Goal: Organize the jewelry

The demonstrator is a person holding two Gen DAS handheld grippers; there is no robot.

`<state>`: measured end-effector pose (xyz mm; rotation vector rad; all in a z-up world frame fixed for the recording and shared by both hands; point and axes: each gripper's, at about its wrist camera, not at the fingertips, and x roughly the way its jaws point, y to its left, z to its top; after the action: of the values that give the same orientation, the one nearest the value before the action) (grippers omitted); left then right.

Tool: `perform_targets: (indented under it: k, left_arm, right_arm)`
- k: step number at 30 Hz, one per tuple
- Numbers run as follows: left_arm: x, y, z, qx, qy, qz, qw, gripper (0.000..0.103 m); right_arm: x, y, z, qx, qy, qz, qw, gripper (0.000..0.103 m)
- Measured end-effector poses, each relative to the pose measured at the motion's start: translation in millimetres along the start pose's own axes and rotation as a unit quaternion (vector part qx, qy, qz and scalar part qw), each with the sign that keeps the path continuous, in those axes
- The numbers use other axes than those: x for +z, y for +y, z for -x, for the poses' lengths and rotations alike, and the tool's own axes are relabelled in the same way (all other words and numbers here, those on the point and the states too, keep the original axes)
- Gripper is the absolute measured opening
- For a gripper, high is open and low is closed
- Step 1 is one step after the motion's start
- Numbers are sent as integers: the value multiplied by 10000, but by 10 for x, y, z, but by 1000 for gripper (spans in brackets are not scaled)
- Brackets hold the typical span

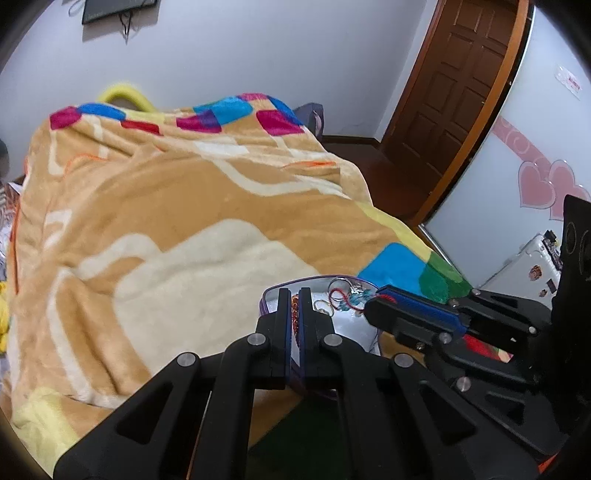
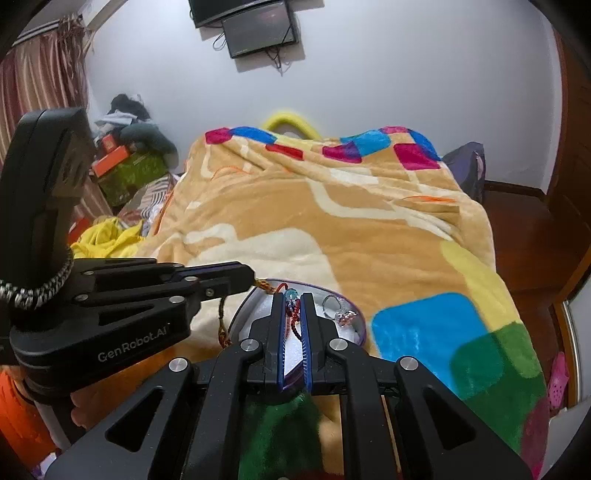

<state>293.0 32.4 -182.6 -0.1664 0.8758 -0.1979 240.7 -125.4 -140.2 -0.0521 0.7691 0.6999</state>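
On the near edge of the blanket [image 1: 155, 206], a shallow purple-rimmed dish [image 2: 360, 325] is sitting with the jewelry in it. Your left gripper [image 1: 295, 295] is pinching an orange beaded bracelet [image 1: 294, 314] over the dish's left side, its tongs pressed almost together. Your right gripper [image 2: 294, 301] is pinching a red cord with a blue bead [image 2: 291, 295] over the dish. A silver ring with a pink stone [image 2: 341, 314] is lying just right of it. Far behind, a dark screen [image 2: 258, 31] is hanging on the wall.
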Motion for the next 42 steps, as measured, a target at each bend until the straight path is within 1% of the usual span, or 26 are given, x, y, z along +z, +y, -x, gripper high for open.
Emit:
perform_targets:
  k: [8, 12, 14, 16, 21, 24, 29, 33, 35, 37, 38, 39, 42]
  left_arm:
    - [-12, 22, -122, -9, 248, 26, 9997, 2]
    - [-34, 23, -98, -100, 306, 52, 9995, 3]
    - [-34, 17, -83, -104, 318, 43, 9994, 5]
    - [-40, 7, -58, -81, 318, 6, 9995, 10]
    - [-72, -63, -1, 84, 307, -206, 9993, 13]
    - [-99, -110, 41, 170, 288, -321, 9989, 13]
    - [-128, -148, 173, 197, 213, -345, 9990, 13]
    - [-158, -174, 322, 244, 132, -342, 9990, 17]
    - [-175, -184, 389, 253, 100, -342, 9990, 19]
    - [-200, -201, 471, 258, 63, -350, 9990, 24]
    - [-209, -212, 503, 266, 52, -354, 9990, 26]
    - [-226, -225, 542, 279, 38, -357, 9990, 31]
    - [-276, -264, 661, 294, -28, -370, 9989, 33]
  right_arm:
    - [-17, -12, -168, 207, 305, 39, 9993, 7]
    - [-27, -6, -217, 158, 415, 63, 9990, 7]
    - [-21, -8, -226, 137, 454, 62, 9989, 7]
    - [-18, -11, -233, 132, 508, 60, 9986, 7]
    - [-33, -41, -241, 54, 688, 2, 9976, 8]
    - [-41, -48, -184, 67, 686, -23, 9976, 9]
    - [-42, -3, -51, -104, 610, 53, 9981, 10]
    - [-31, 28, 92, -205, 535, 99, 9983, 11]
    - [-29, 46, 180, -285, 472, 117, 9984, 14]
    - [-34, 69, 276, -398, 373, 143, 9984, 26]
    - [-38, 75, 323, -422, 326, 144, 9985, 29]
    - [-42, 83, 374, -443, 271, 138, 9986, 33]
    - [-50, 101, 517, -512, 157, 124, 9985, 34]
